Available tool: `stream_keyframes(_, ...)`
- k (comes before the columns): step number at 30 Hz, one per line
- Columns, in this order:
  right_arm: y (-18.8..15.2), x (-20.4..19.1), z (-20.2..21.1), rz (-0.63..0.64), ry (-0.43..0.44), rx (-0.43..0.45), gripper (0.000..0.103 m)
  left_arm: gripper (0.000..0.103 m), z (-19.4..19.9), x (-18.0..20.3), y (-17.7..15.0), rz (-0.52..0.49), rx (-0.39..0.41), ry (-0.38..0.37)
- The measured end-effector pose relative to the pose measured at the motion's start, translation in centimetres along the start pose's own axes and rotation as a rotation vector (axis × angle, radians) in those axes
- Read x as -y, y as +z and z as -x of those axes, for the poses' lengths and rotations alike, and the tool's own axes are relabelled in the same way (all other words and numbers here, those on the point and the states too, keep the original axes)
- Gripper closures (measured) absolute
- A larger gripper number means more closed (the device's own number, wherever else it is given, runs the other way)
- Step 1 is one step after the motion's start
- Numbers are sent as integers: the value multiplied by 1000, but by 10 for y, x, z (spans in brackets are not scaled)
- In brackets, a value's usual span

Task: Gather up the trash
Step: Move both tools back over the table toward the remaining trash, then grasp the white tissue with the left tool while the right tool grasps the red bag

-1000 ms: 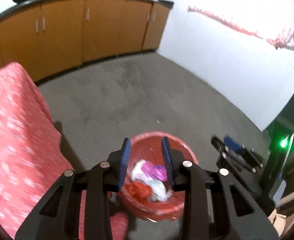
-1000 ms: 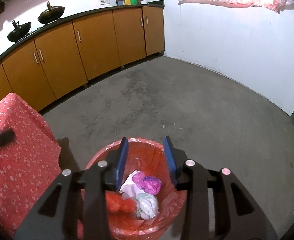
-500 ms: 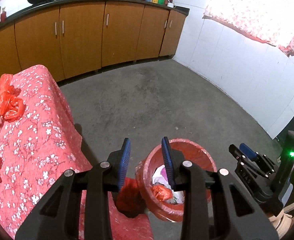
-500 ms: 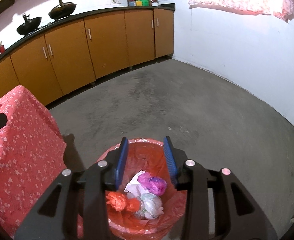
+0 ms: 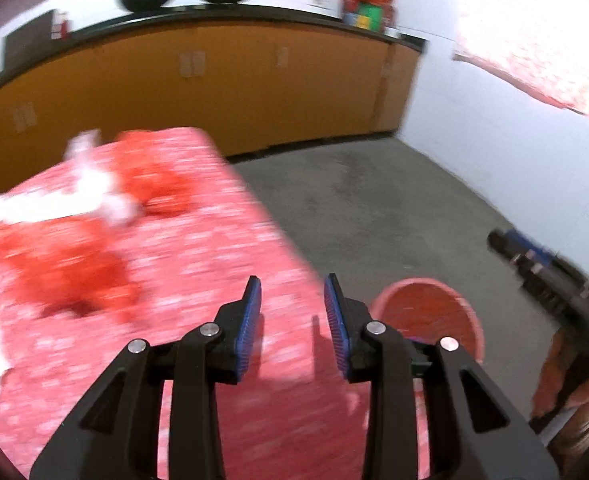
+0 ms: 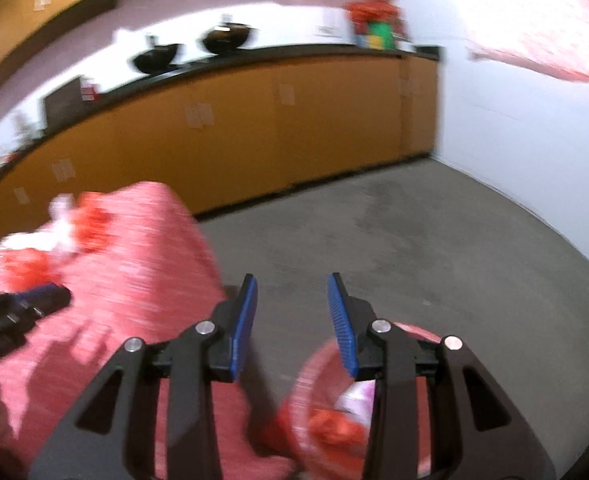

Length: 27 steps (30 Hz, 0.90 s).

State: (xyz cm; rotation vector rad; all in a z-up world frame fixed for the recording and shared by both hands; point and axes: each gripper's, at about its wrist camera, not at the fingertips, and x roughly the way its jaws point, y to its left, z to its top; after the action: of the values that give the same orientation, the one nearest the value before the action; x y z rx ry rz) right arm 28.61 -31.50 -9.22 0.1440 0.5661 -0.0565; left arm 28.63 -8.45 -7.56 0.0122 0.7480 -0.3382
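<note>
Both grippers, left (image 5: 293, 300) and right (image 6: 292, 300), swing empty from the bin (image 5: 426, 312) toward the surface (image 5: 198, 264), jaws apart and opening, presumably for the scraps (image 5: 66, 260) lying there.

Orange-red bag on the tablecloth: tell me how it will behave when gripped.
The orange-red bag looks like crumpled thin plastic, so probably floppy and light. It would likely squash between the pads rather than roll. Blur hides its contents.
</note>
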Motion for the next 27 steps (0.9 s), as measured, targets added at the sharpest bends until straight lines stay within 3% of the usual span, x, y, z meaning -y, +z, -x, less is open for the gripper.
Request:
stream_keyframes(8,22,-152,-14,125,307,-30,47,53,63,-133,-29,140,49,265)
stream_keyframes(15,16,-241,-41,191,371,-84,26,44,96,-219,-55,253,68,416)
stream_keyframes(23,5,-287,-88,217,366,-217,19,37,103,-260,-74,336,39,425)
stream_keyframes(24,2,-289,-90,224,373,-231,29,36,103,-261,-75,336,35,422)
stream_keyframes(25,-2,-290,-91,233,389,-247,57,36,101,-263,-75,335,29,420)
stream_keyframes(27,-9,-291,-91,246,385,-249,69,35,100,-262,-76,332,21,420)
